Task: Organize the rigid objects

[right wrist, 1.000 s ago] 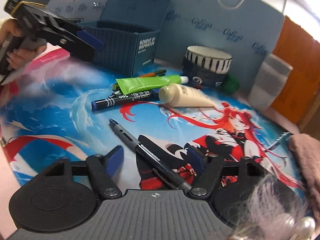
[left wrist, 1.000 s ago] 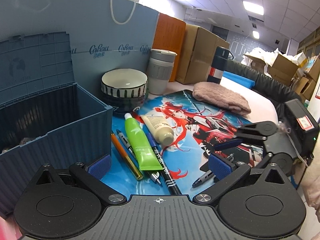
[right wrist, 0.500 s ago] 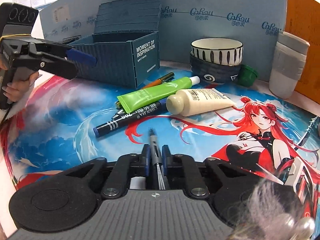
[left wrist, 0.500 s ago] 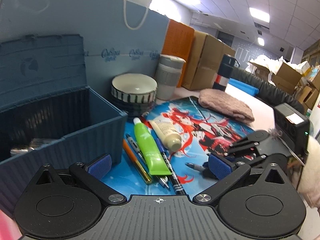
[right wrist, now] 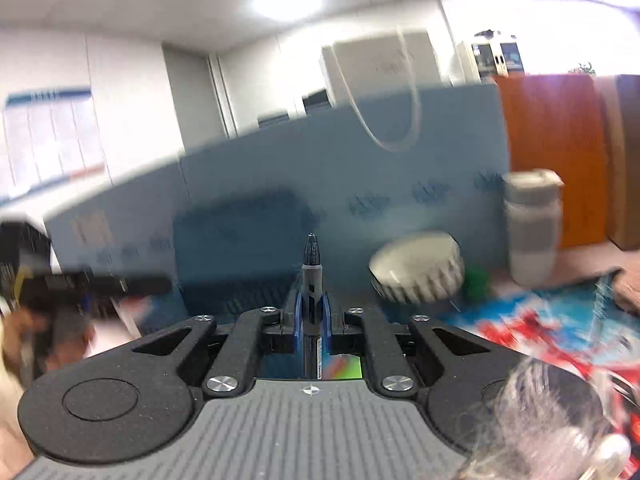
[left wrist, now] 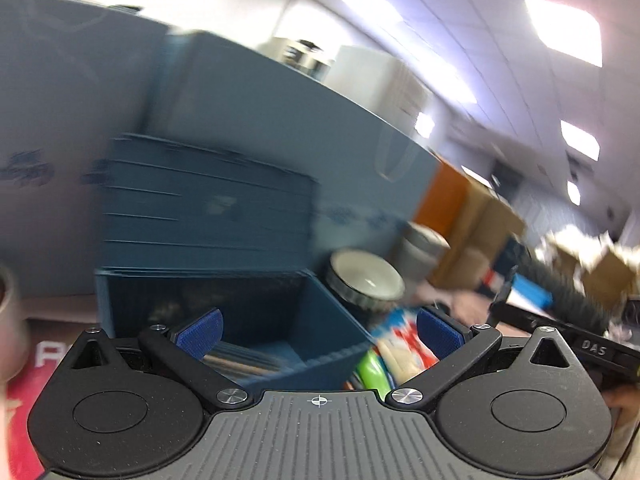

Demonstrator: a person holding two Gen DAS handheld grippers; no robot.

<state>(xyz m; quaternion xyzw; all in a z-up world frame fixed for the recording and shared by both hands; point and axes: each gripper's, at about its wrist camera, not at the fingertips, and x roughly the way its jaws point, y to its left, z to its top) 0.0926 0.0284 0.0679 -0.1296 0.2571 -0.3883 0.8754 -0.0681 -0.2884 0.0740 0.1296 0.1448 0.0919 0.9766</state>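
Note:
My right gripper (right wrist: 311, 320) is shut on a grey-black pen (right wrist: 311, 268) and holds it lifted, tip pointing forward toward the open blue storage box (right wrist: 240, 264). My left gripper (left wrist: 319, 330) is open and empty, hovering right at the front of the same box (left wrist: 256, 304), whose lid stands up behind it; some items lie blurred inside. A green tube (left wrist: 370, 372) and a cream tube (left wrist: 394, 360) lie on the anime mat (left wrist: 404, 328) just right of the box. The right gripper's body (left wrist: 560, 340) shows at the far right of the left wrist view.
Stacked bowls (left wrist: 364, 280) (right wrist: 418, 268) and a grey-white cup (right wrist: 532, 224) stand behind the mat against a tall blue paper bag (right wrist: 360, 168). A green cap (right wrist: 476, 280) lies by the bowls. Cardboard boxes (left wrist: 480, 232) stand at the back right. Both views are motion-blurred.
My right gripper closed on the pen and lifted it off the mat toward the box. My left gripper swung left and up to face the open box.

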